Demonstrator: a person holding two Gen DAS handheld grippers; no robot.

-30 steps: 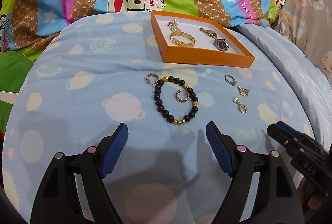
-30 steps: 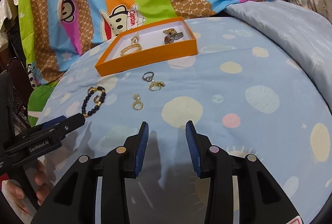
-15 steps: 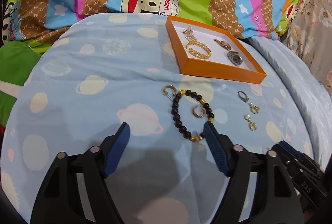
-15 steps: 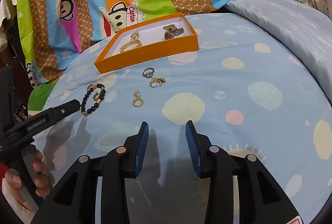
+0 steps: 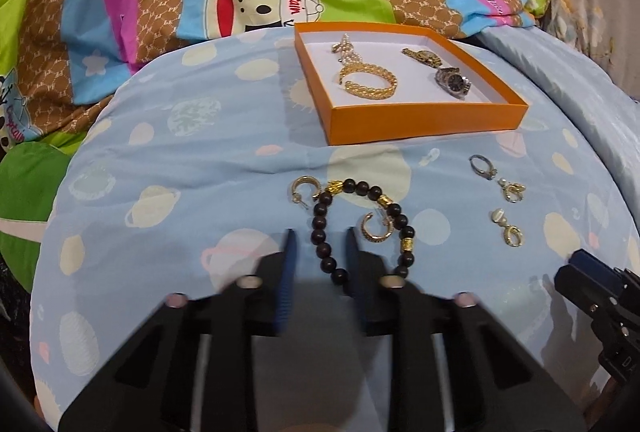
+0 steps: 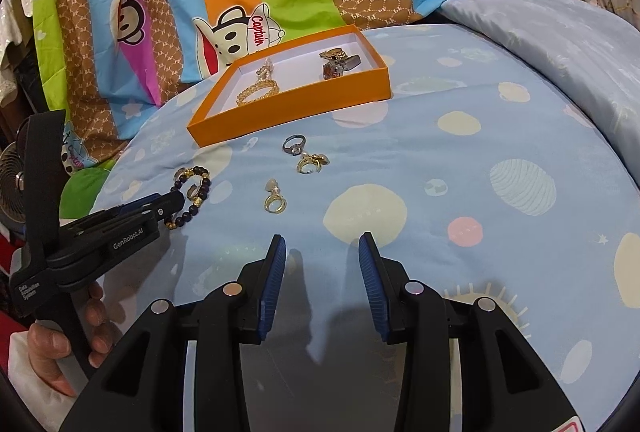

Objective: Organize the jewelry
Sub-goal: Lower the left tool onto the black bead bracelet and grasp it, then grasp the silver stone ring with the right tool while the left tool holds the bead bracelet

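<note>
While watches lie in the orange box, upper centre, left gripper has just clamped the beaded bracelet; right gripper gapes empty; earrings wait.

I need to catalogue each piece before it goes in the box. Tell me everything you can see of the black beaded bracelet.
The black beaded bracelet is a loop of round dark beads, glossy like wood or stone, with gold spacer beads between them. It lies flat on the blue planet-print sheet, in front of the orange box. One gold hoop earring lies inside its loop. The left gripper straddles its near side.
</note>
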